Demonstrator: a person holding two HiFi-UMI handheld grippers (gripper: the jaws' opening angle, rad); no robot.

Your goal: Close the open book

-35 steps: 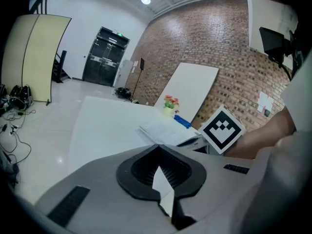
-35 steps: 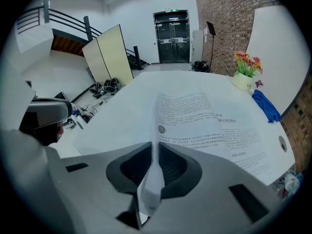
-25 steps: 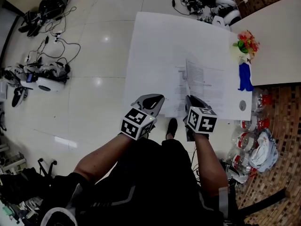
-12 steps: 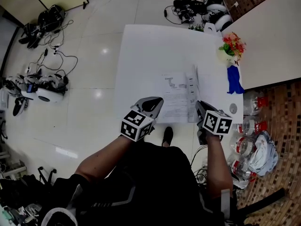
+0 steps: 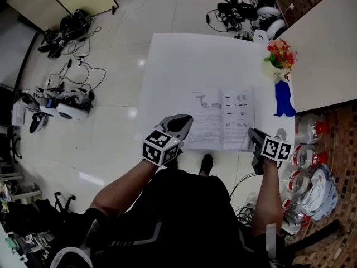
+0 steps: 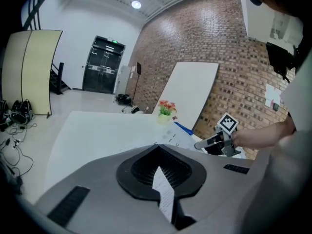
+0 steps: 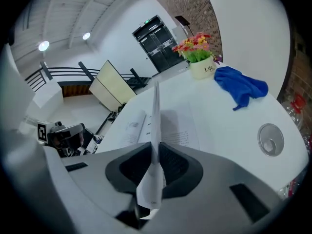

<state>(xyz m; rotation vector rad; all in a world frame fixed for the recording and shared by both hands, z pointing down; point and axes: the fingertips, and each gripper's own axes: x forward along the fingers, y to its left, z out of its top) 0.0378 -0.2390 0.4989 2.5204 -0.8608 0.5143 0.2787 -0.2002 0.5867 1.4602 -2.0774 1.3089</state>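
Book: thin white printed paper book (image 5: 223, 119) lies open at frame centre on white rectangular table (image 5: 184, 54)
Left gripper (image 6: 163, 182): jaws nipping left page edge
Right gripper (image 7: 152, 172): jaws narrow, pinching right page
Progress: closing barely begun, fold-over left

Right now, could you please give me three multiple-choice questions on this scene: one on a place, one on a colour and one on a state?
1. Where does the flower pot stand?
A. By the table's right edge, beyond the cloth
B. On the floor among the cables
C. At the table's left edge

2. What colour is the cloth?
A. Red
B. Blue
C. Black

3. What is the right tool doing?
A. Hanging open over the floor
B. Gripping the cloth
C. Gripping a page of the open book

Answers:
1 A: the head view shows the pot by the right edge, past the cloth.
2 B: it is blue in the head view and the right gripper view.
3 C: the right gripper view shows the page pinched between its closed jaws.
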